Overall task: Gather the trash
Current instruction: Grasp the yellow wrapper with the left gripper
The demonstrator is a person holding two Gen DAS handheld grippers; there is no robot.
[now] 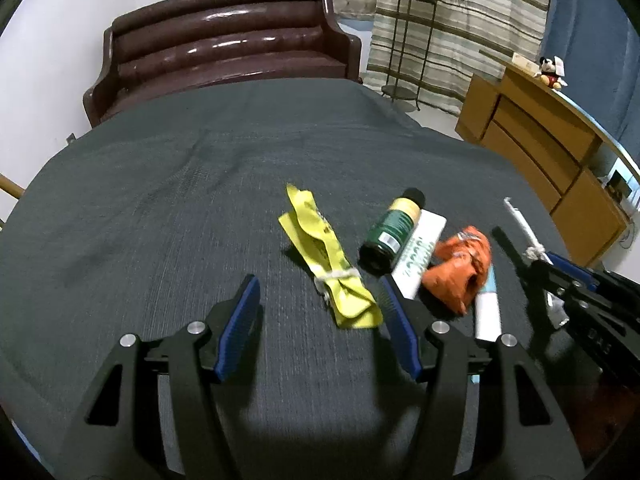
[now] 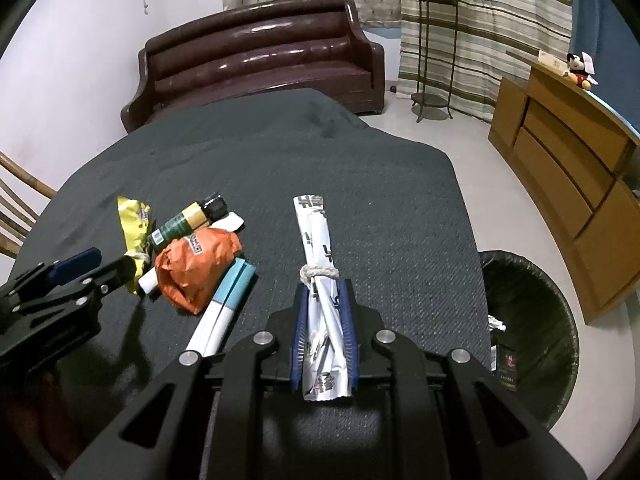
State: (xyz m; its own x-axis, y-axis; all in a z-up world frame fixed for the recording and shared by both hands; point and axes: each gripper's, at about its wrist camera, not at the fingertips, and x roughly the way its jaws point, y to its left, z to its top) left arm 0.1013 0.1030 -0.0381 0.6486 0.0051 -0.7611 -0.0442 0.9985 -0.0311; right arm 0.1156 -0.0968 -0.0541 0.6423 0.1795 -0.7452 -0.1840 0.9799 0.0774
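Far left, the left gripper (image 1: 320, 292) hangs over the dark grey cloth-covered table (image 1: 160, 220), jaws apart with nothing between them, its blue-padded fingers (image 1: 240, 320) framing bare cloth. Just ahead, near the right-hand finger, lies the crumpled yellow wrapper tied with white string (image 1: 332, 264). Next along, the dark green cylindrical bottle with a black cap (image 1: 390, 228) lies on its side, touching a flat white carton with green print (image 1: 422, 252). Right beside that, the scrunched orange plastic wrapper (image 1: 460, 268), and against it the long white-and-pale-blue tube (image 1: 488, 312), lying flat.

Over to the right gripper (image 2: 323, 284): clamped tight on a rolled white printed paper wrapper bound with white string (image 2: 316, 240). The roll runs lengthways between the blue pads, the knot sitting right at the fingertips, the far end sticking out ahead above the cloth.

Off the table's right edge, down on the pale floor, stands the round bin lined with a black bag (image 2: 560, 300), a dark red-printed packet (image 2: 506, 364) already inside.
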